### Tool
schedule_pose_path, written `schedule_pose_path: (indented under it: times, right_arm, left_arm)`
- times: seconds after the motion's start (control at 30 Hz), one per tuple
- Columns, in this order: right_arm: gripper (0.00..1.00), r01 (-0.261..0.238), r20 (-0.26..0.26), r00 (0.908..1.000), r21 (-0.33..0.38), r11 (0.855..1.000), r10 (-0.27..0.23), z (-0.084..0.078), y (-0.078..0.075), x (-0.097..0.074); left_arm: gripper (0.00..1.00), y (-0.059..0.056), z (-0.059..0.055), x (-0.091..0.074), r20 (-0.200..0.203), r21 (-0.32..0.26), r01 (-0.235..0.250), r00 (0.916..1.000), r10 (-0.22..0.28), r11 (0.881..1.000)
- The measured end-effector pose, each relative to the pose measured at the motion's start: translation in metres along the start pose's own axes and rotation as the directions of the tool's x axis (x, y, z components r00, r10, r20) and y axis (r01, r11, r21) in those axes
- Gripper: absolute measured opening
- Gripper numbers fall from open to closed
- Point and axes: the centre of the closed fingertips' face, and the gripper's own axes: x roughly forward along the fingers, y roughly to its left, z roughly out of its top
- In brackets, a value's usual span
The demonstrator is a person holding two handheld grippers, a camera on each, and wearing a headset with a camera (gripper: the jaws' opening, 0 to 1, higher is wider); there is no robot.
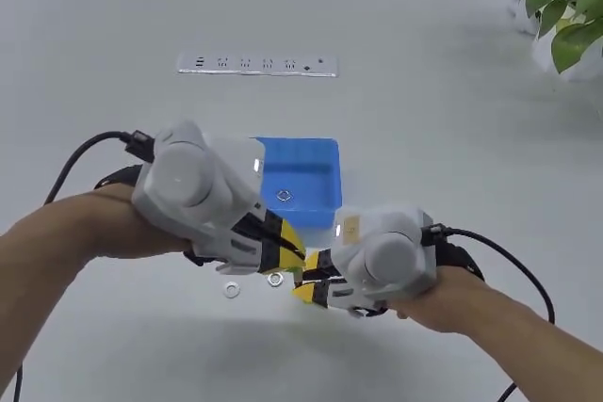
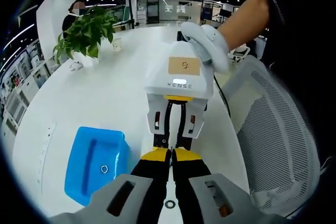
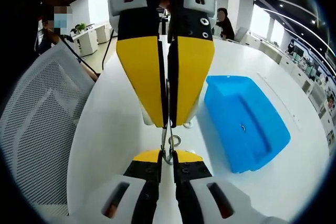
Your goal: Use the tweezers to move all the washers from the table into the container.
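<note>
In the right gripper view, most of the tweezers (image 3: 166, 142) disappears up between the yellow pads of the left tool (image 3: 167, 124). I get just a thin sliver at centre frame, and it half covers a washer (image 3: 176, 141) behind it. In the head view, the left tool's housing hides the lower left corner of the container (image 1: 316, 162). The washer in the container (image 1: 284, 197) is too small for me to make out clearly. The plant (image 1: 556, 2) is cut off by the upper right edge, and the sockets on the power strip (image 1: 256, 65) are too small to read.
</note>
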Motion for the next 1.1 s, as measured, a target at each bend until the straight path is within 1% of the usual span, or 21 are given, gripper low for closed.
schedule_pose_path:
  times: [0.13,0.27,0.63,0.93,1.1]
  right_arm:
    - [0.10,0.000,0.000,1.0000,-0.005,1.000,0.000,0.002,-0.001,-0.001]
    - [0.10,-0.004,-0.002,1.0000,-0.018,1.000,0.004,0.008,-0.001,-0.004]
    - [0.10,0.005,0.013,0.9999,-0.040,0.999,-0.004,0.023,-0.011,-0.013]
    - [0.10,0.018,0.019,0.9997,-0.059,0.998,-0.017,0.036,-0.023,-0.021]
    - [0.10,0.026,0.019,0.9995,-0.073,0.997,-0.024,0.042,-0.032,-0.024]
  left_arm:
    - [0.06,0.001,0.001,-0.003,-0.002,0.002,-0.006,1.0000,0.006,1.000]
    - [0.06,0.000,0.005,-0.007,-0.003,0.002,-0.009,1.0000,0.009,1.000]
    - [0.06,0.010,0.014,-0.023,0.004,0.002,-0.039,0.9992,0.039,0.999]
    - [0.06,0.018,0.025,-0.035,0.014,0.012,-0.069,0.9976,0.068,0.998]
    - [0.06,0.026,0.030,-0.041,0.016,0.023,-0.084,0.9964,0.084,0.996]
